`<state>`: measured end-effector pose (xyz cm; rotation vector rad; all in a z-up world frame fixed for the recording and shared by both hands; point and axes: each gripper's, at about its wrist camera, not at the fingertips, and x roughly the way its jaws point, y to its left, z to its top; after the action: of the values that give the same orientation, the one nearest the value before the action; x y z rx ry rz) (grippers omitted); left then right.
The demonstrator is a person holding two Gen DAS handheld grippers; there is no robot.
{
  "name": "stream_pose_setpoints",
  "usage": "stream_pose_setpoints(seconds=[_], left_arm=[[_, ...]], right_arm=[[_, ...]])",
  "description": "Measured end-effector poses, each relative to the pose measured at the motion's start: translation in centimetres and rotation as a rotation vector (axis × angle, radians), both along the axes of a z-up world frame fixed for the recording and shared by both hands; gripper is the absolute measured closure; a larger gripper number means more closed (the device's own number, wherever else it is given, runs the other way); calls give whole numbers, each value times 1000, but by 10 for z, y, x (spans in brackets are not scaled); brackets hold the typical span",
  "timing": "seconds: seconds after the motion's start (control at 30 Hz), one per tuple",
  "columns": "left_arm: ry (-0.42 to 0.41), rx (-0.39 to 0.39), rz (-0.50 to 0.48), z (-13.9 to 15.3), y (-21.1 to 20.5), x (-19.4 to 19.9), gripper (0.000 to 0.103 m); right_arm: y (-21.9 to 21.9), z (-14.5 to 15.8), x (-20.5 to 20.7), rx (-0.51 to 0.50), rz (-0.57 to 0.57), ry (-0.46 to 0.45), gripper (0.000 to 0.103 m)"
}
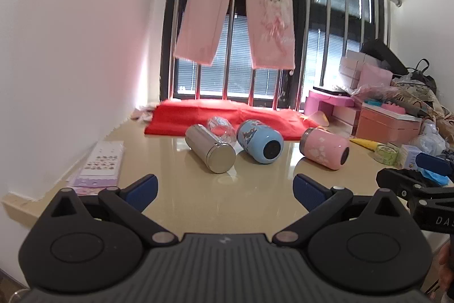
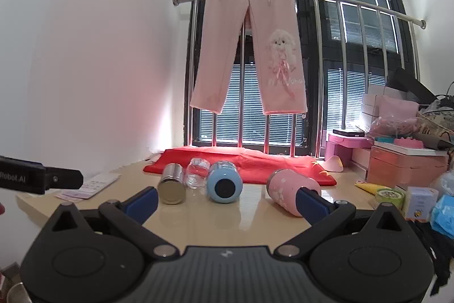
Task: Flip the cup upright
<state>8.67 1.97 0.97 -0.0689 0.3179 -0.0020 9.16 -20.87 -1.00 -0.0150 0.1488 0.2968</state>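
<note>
- Left gripper [image 1: 225, 190] — jaws spread wide, holding nothing, hovering over the beige surface [image 1: 198, 198] well short of the cups.
- Right gripper [image 2: 227, 200] — jaws equally wide and empty; its right finger overlaps the pink cup [image 2: 286, 190] in the right wrist view, though contact cannot be told.
- Landmark: the blue cup [image 1: 259, 141] lies on its side, base toward the cameras. The steel cup [image 1: 211, 148] lies just left of it, a clear glass [image 1: 221, 128] behind between them, the pink cup [image 1: 325, 151] well right of it — all toppled.
- Behind the blue cup lies a red cloth [image 1: 227, 118].
- Risk: these round, smooth cups could roll or slip sideways if pinched off-centre, and a rolling one may knock its neighbour.
</note>
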Motion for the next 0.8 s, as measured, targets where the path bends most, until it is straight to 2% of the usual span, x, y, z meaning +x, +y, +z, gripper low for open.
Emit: stream_pose_setpoints(seconds=[0.2,0.37,0.6,0.8], left_arm=[[69,6,9,2,15,72,0],[188,-14,9,4,25,143,0],[307,-27,14,14,34,232,0],[506,-55,13,12,42,304,0]], right_arm=[[8,-5,61,-20,-3,20,0],[18,-11,115,-30,-7,40,0],[33,-23,181,-43,19,87,0],[48,-28,227,-40,57,112,0]])
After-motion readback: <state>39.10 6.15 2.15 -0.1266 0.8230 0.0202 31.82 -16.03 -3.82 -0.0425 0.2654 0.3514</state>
